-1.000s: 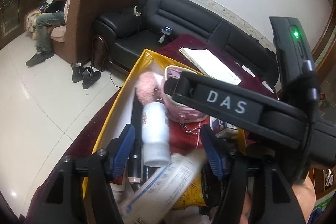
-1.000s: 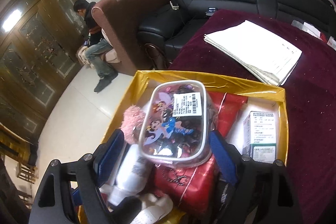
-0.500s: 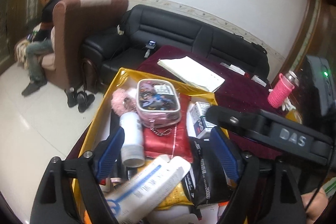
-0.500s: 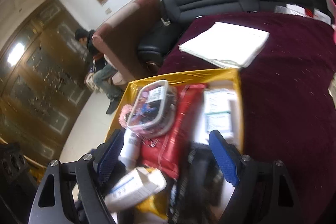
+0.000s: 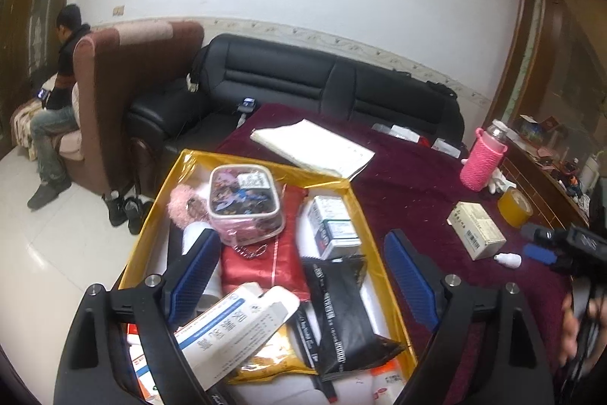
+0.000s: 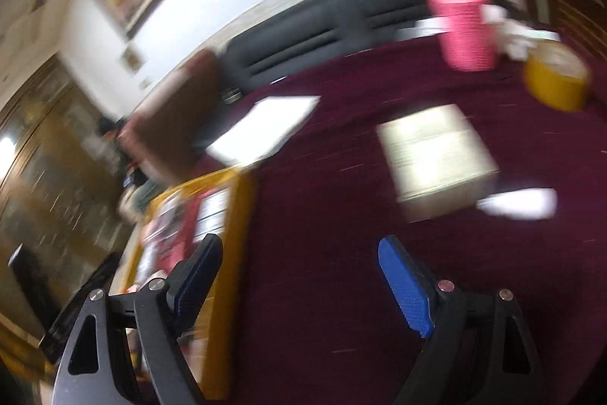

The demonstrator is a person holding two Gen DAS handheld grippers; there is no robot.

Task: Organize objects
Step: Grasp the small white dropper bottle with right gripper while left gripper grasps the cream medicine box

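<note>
Left wrist cam: my left gripper [image 5: 299, 268] hangs over the gold box [image 5: 151, 226], jaws opening wide w/ nothing pressed between the blue pads [image 5: 197, 270]. Box is crammed: clear pink pouch [image 5: 242, 200] at the far end beside a pink pompom [image 5: 184, 205], red packet [image 5: 265, 264] under the pouch, small white carton [image 5: 332, 226] to its right, black sachet [image 5: 341, 314] leaning diagonally nearer me, blue-and-white carton [image 5: 235, 329] lying across the near end, yellow bag [image 5: 273, 359] under it. Box sits on the maroon tablecloth [image 5: 409, 200]. Beyond it a stack of paper [image 5: 315, 147]. Off to the right on the cloth, well apart from the box: cream box [image 5: 476, 228], a little white bottle [image 5: 508, 259] just beside it, yellow tape roll [image 5: 516, 207], bottle in a pink knit sleeve [image 5: 483, 162]. The other gripper's blue tip and a hand [image 5: 573, 329] show at the right edge. Black sofa [image 5: 303, 86] behind; a person [image 5: 60, 78] sits at far left.

Right wrist cam: heavy motion blur. My right gripper [image 6: 303, 276] is spread wide and empty, over bare cloth, just right of the gold box wall. Ahead I make out the cream box, white bottle beside it, tape roll, pink bottle; details too smeared to read
</note>
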